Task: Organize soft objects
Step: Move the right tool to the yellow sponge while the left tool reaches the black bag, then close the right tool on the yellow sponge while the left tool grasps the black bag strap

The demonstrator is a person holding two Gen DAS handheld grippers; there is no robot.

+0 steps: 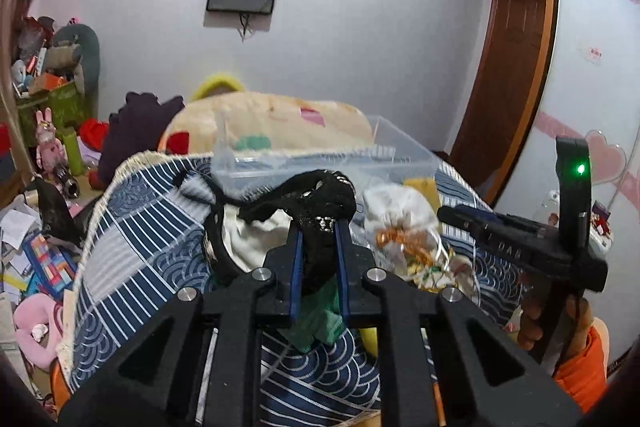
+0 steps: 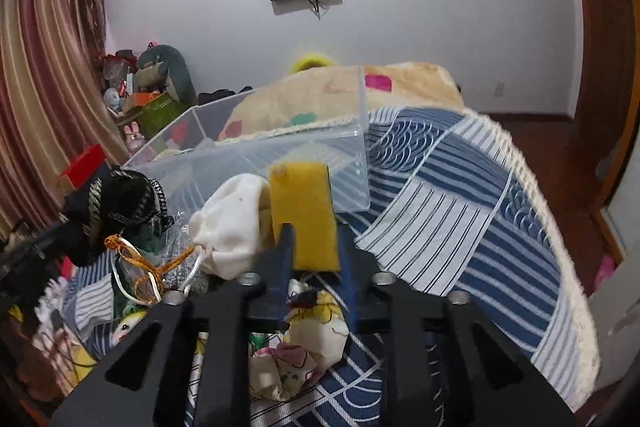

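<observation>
My left gripper [image 1: 318, 227] is shut on a black lace garment [image 1: 316, 199] and holds it above the pile of soft things. My right gripper [image 2: 314, 231] is shut on a yellow sponge [image 2: 304, 215], held upright in front of the clear plastic box [image 2: 280, 155]. The box also shows in the left wrist view [image 1: 320, 163], just behind the black garment. A white cloth pouch [image 2: 232, 223] lies left of the sponge. The right gripper's body [image 1: 520, 243] shows at the right of the left wrist view.
A blue and white patterned cloth [image 2: 460, 207] covers the round table. A pile of small cloths and gold ribbon [image 1: 404, 247] lies on it. A beige blanket [image 1: 272, 123] sits behind the box. Toys and clutter [image 1: 52, 99] crowd the far left.
</observation>
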